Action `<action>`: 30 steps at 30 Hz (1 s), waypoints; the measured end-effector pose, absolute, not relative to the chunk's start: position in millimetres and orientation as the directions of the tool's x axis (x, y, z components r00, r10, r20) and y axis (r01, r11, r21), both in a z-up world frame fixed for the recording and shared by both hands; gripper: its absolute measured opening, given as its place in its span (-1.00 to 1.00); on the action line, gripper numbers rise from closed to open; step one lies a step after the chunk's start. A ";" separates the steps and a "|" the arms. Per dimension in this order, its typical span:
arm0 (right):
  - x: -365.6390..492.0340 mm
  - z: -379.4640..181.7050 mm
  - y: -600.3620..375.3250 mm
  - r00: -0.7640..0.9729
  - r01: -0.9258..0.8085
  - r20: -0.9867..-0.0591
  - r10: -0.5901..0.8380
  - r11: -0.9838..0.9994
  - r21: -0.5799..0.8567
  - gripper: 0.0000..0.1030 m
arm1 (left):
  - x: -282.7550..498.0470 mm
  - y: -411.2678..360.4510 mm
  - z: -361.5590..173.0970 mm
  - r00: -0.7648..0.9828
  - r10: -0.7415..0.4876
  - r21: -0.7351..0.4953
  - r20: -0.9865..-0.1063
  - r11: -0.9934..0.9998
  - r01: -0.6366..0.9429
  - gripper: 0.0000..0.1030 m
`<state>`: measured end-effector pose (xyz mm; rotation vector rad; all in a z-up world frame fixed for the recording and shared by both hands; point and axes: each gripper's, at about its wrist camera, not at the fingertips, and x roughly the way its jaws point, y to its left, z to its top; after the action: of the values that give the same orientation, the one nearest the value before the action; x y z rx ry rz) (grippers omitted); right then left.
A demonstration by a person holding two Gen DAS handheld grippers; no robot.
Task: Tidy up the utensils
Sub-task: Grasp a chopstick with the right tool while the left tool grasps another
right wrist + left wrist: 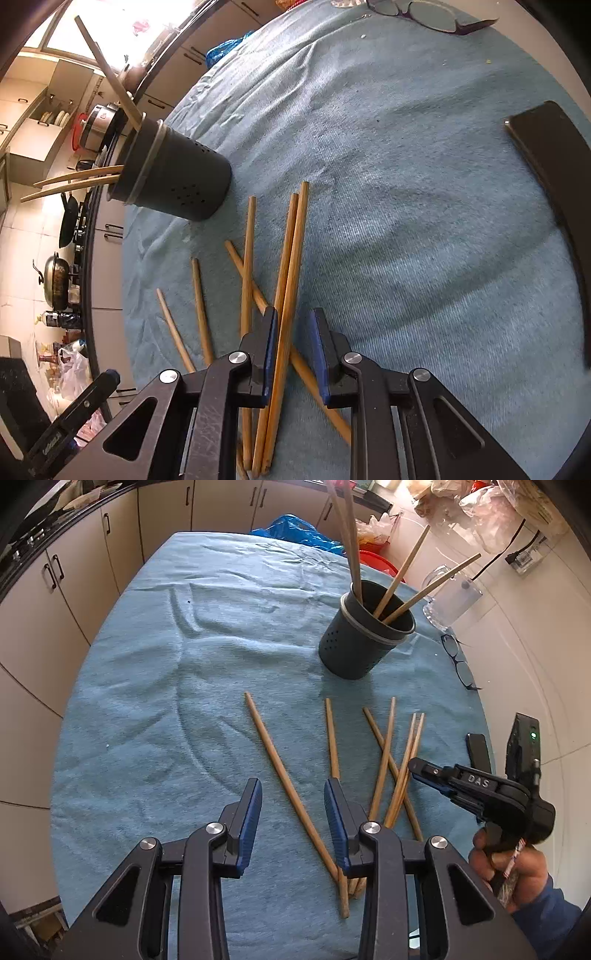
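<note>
The left gripper is hovering low over the blue cloth, its jaws spread wide with nothing between the pads; one loose chopstick is lying on the cloth in the gap beneath them, not gripped. To its right, five more chopsticks are lying in a crossed heap, their near ends bunched together by the left gripper's right finger.

The right gripper is sitting right over that heap. Its jaws are parted, and a pair of chopsticks lying side by side is running up through the gap, close against the left pad; the right pad is standing clear of them, so nothing is being squeezed. Another chopstick is crossing under the pair at a slant. From the left wrist camera, the right gripper is seen from the side with its tip at the edge of the heap, a hand wrapped around its handle.

Beyond the heap, the dark holder is standing upright on the cloth, near but apart from the loose sticks, with four chopsticks leaning out of it. A pair of glasses is lying at the cloth's right edge, and a dark phone is lying flat nearer the right gripper.
</note>
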<state>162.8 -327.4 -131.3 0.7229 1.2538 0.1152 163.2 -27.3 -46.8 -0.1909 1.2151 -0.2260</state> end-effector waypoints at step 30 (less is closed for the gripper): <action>128.6 -56.9 -342.3 0.495 0.132 -0.755 0.430 0.822 0.554 -0.84 | 226.9 -25.7 -122.7 0.161 -0.188 -0.205 -0.969 0.974 -0.093 -0.35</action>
<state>128.6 -342.3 -56.9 0.6059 1.0538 0.1942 226.9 -25.7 -122.7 -0.2370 1.4116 -0.0686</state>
